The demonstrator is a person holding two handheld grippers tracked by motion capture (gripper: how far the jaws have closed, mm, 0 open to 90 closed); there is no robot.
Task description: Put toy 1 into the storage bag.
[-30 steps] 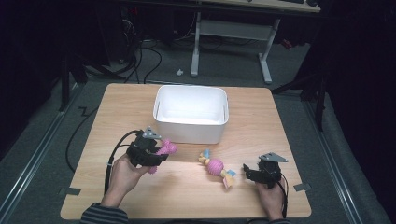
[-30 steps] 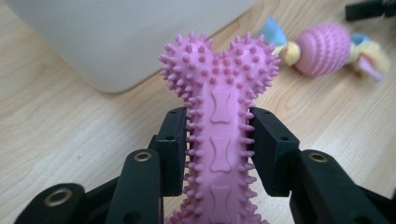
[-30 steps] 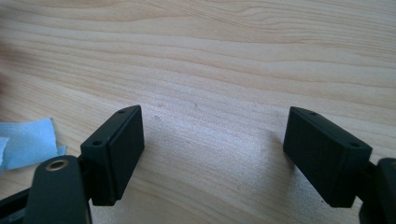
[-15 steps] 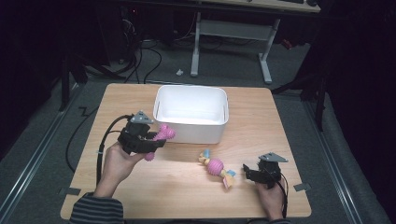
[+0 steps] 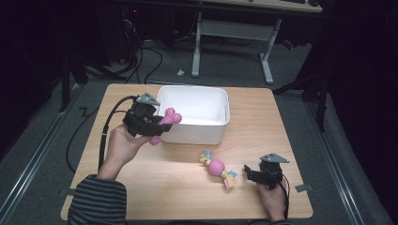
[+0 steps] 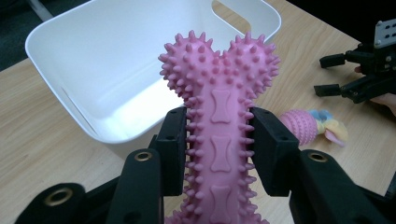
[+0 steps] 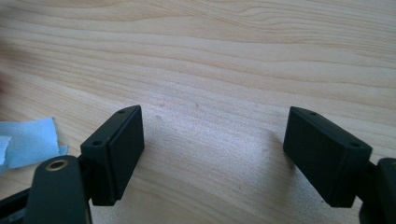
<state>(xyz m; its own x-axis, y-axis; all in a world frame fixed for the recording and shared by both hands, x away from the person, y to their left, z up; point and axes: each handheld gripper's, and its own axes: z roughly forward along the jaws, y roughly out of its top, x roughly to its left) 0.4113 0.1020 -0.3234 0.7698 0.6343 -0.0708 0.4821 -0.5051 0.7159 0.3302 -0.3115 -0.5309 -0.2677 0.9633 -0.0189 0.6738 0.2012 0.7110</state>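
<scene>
Pink bone toy (image 6: 219, 135): rubbery, matt, covered in small spikes, with smooth embossed bone shapes along its shaft. White bin (image 6: 116, 60): smooth plastic, slight sheen. Table (image 7: 224, 56): light wood grain, matt. Ball toy (image 6: 308, 126): ribbed pink body, soft cloth ends. Gripper pads (image 7: 119, 149): matt black plastic.

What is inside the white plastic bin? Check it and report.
The white rectangular plastic bin looks empty: bare white floor and walls show in the left gripper view. The pink spiky rubber bone toy, clamped in the left tongs, covers part of the inside near the front rim.
</scene>
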